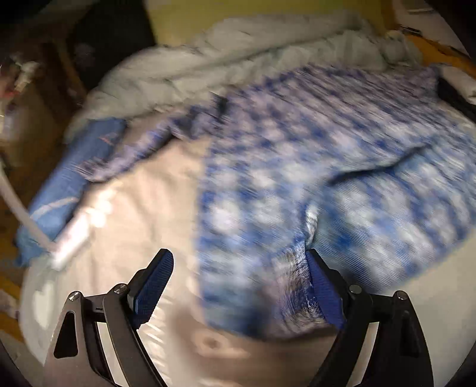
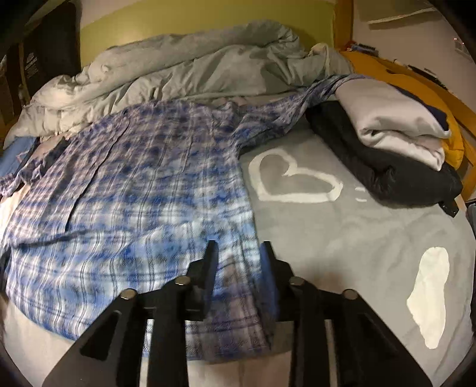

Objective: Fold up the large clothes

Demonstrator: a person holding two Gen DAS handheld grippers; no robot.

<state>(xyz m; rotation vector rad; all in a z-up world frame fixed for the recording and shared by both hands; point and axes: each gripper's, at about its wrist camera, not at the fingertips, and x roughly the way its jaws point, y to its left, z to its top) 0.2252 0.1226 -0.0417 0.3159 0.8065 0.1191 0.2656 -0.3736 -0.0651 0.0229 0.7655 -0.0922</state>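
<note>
A blue-and-white plaid shirt [image 2: 125,190] lies spread flat across a bed, its hem toward both tools and its collar end toward a rumpled grey duvet [image 2: 184,68] heaped along the far side. The right gripper [image 2: 239,248] hangs over the shirt's near right corner with its jaws partly apart; the side edge of the cloth runs between the two fingers, though whether the pads press on it cannot be told. To the right of that tool the grey blanket [image 2: 357,238] with a white heart outline [image 2: 293,181] lies bare, the widest free stretch on the bed. Beyond it, up and to the right, a folded stack of clothes [image 2: 386,143], dark below and white above, sits against the wooden bed frame [image 2: 342,26]. One shirt sleeve [image 2: 312,98] trails away from the tool toward that stack.

The left gripper [image 1: 239,256] is spread wide and holds nothing. In its blurred view the shirt's left edge [image 1: 205,208] runs straight up from between the fingers; the right finger [image 1: 324,285] sits over a raised fold of plaid, the left finger [image 1: 154,285] over bare pale sheet [image 1: 142,208]. Left of the tool that sheet is free up to a blue folded cloth [image 1: 71,178] and a white tube [image 1: 71,238] at the mattress edge. The other sleeve [image 1: 142,146] lies crumpled ahead and to the left.
</note>
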